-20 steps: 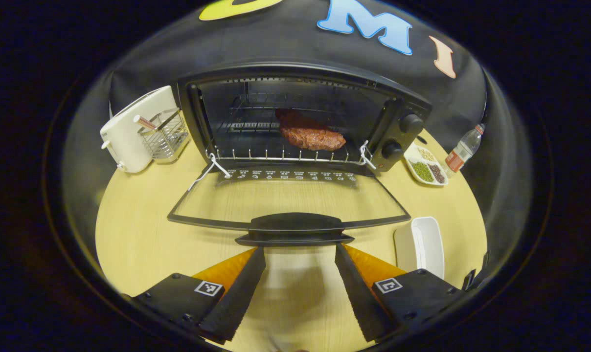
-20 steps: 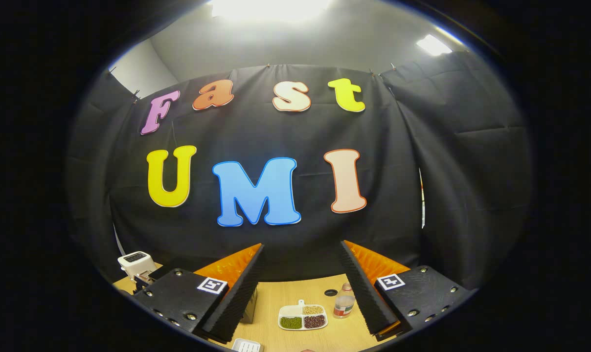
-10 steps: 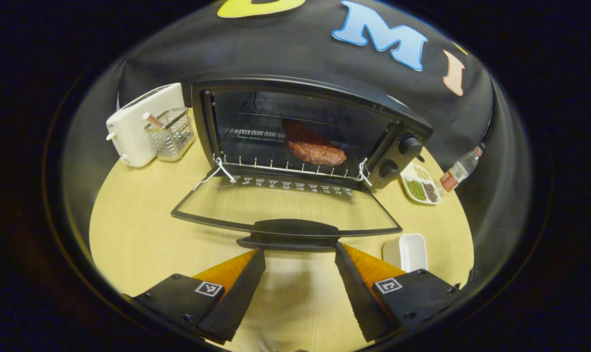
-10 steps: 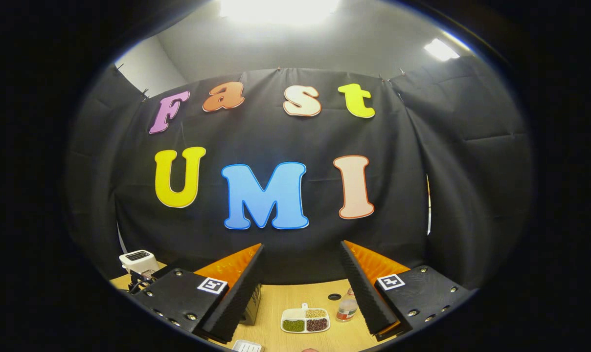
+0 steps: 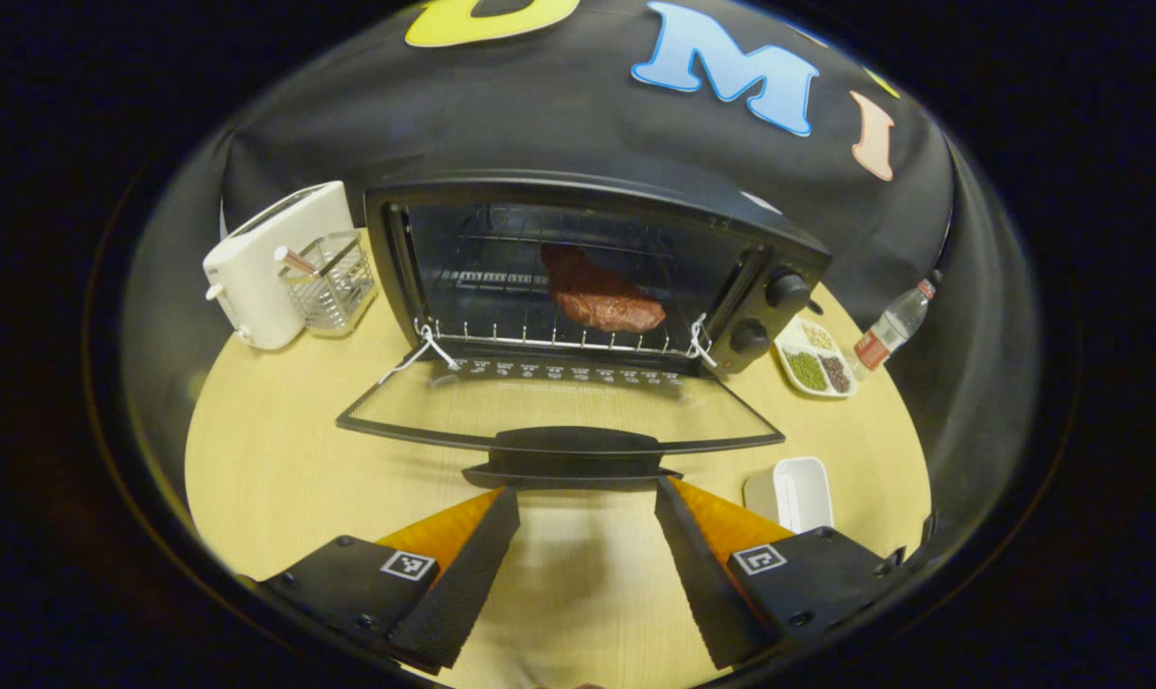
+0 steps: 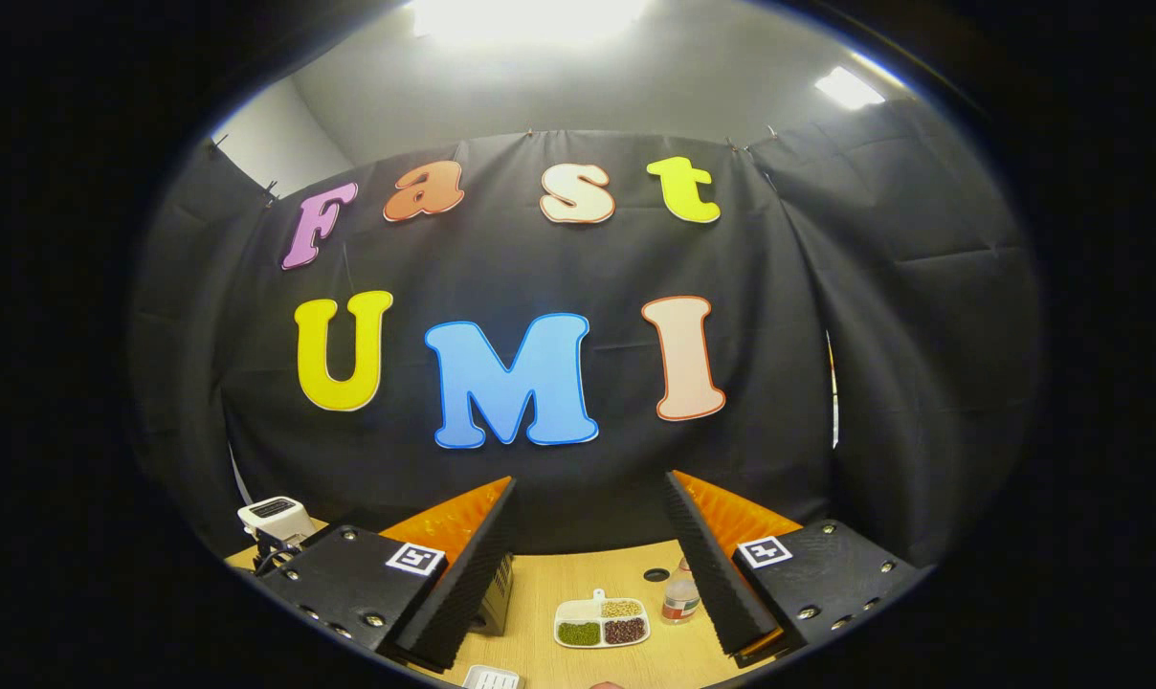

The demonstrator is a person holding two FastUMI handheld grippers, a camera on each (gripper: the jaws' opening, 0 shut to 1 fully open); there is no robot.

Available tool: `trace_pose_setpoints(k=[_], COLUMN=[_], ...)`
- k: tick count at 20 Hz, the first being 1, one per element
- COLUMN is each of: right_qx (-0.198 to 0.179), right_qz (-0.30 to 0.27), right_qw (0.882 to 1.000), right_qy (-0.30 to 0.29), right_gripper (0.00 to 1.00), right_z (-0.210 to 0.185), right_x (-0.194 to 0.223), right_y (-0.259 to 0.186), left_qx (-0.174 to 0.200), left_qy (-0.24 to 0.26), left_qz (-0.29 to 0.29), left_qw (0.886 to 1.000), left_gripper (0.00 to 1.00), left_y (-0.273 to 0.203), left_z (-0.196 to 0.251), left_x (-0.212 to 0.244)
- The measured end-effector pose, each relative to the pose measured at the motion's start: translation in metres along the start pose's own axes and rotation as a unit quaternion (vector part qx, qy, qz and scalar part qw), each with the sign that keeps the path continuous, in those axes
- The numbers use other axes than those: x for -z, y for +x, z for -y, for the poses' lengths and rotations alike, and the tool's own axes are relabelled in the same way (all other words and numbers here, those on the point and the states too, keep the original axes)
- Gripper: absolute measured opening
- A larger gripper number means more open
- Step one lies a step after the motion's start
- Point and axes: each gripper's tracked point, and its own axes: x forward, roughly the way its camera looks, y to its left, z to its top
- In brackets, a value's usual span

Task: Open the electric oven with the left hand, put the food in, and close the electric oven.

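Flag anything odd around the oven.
White string is tied at both front corners of the oven, one end trailing loose onto the open door. Meat sits on the rack; nothing spilled.

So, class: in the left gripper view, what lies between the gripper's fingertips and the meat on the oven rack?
The lowered oven door and its handle, between the left gripper and the meat.

the right gripper's left finger (image 6: 463, 574) hides most of the electric oven (image 6: 497, 598). the white tray (image 6: 492, 679) is cut off by the lower edge. the bottle (image 6: 678, 598) sits partly behind the right finger (image 6: 712, 565). the toaster (image 6: 274, 519) is possibly half hidden.
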Motion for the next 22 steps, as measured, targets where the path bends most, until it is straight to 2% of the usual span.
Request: trace_pose_setpoints(k=[6, 9, 11, 12, 13, 15, 16, 18, 20, 22], right_qx=[-0.009, -0.010, -0.005, -0.003, 0.001, 0.010, 0.012, 0.017, 0.020, 0.016], right_qz=[0.000, -0.002, -0.007, -0.008, -0.010, -0.019, -0.024, -0.031, -0.034, -0.033], right_qw=[1.000, 1.000, 1.000, 1.000, 1.000, 1.000, 1.000, 0.999, 0.999, 0.999], right_qy=[0.004, 0.001, 0.004, 0.007, 0.009, 0.009, 0.013, 0.020, 0.026, 0.024], right_gripper=[0.96, 0.96, 0.96, 0.96, 0.96, 0.96, 0.96, 0.96, 0.96, 0.96], right_z=[-0.009, -0.009, -0.004, -0.001, 0.002, 0.009, 0.013, 0.017, 0.019, 0.017], right_x=[0.000, 0.002, 0.005, 0.005, 0.007, 0.014, 0.017, 0.022, 0.024, 0.023], right_y=[0.000, -0.003, -0.004, -0.004, -0.005, -0.004, -0.004, -0.004, -0.002, 0.000], left_qx=[-0.010, -0.016, -0.015, -0.011, -0.012, -0.013, -0.013, -0.012, -0.012, -0.011], left_qy=[0.074, 0.076, 0.083, 0.082, 0.080, 0.081, 0.081, 0.077, 0.073, 0.066], left_qz=[0.048, 0.066, 0.072, 0.071, 0.073, 0.081, 0.082, 0.091, 0.110, 0.131], left_qw=[0.996, 0.995, 0.994, 0.994, 0.994, 0.993, 0.993, 0.993, 0.991, 0.989], left_gripper=[1.00, 0.93, 0.93, 1.00, 0.97, 0.97, 1.00, 0.97, 1.00, 0.93], left_y=[-0.019, -0.017, -0.014, -0.012, -0.010, -0.009, -0.009, -0.014, -0.024, -0.038], left_z=[0.005, 0.005, 0.006, 0.006, 0.005, 0.005, 0.005, 0.007, 0.009, 0.013], left_x=[-0.031, -0.045, -0.052, -0.054, -0.057, -0.060, -0.062, -0.071, -0.082, -0.095])
